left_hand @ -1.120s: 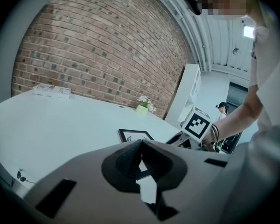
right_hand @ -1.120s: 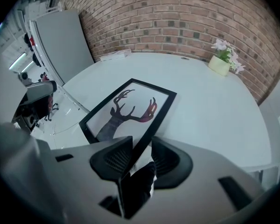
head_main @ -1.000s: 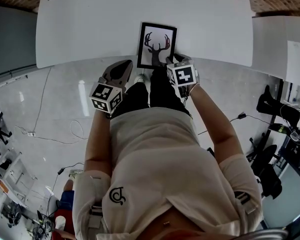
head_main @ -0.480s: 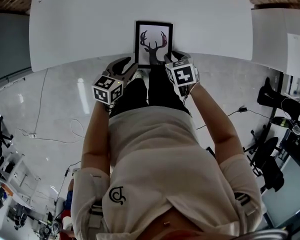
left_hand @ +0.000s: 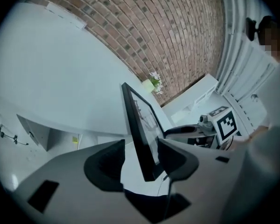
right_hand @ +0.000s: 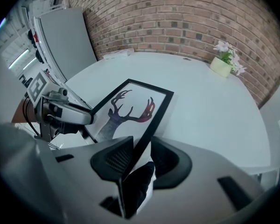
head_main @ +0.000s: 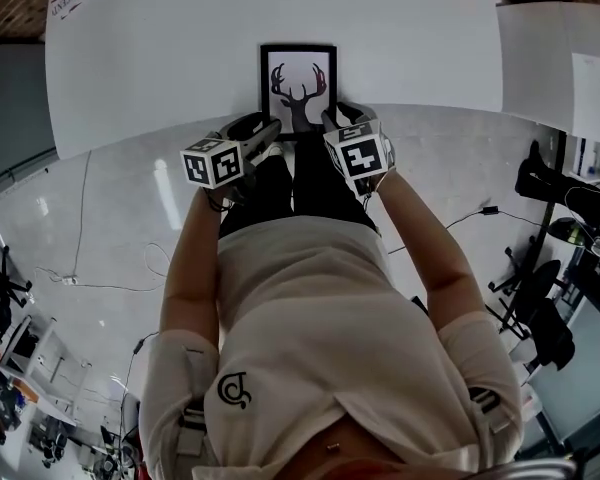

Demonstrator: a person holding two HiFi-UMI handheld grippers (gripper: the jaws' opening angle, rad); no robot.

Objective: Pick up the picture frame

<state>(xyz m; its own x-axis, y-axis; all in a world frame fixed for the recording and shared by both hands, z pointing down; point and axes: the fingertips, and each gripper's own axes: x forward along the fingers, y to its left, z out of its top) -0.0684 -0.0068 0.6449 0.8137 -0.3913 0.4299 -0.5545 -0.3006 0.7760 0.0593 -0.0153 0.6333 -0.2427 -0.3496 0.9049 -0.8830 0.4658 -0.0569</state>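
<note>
The picture frame [head_main: 298, 90] lies at the counter's [head_main: 160, 58] near edge, its long axis running away from the person. The right gripper's [right_hand: 141, 160] jaws hold its near right edge. The left gripper's [left_hand: 140, 164] jaws are opening wide and straddle the near left edge without pressing on it.

Bright, even indoor light, glare streaks on the glossy floor [head_main: 165, 193], strong fisheye bending and dark vignetted corners.
</note>
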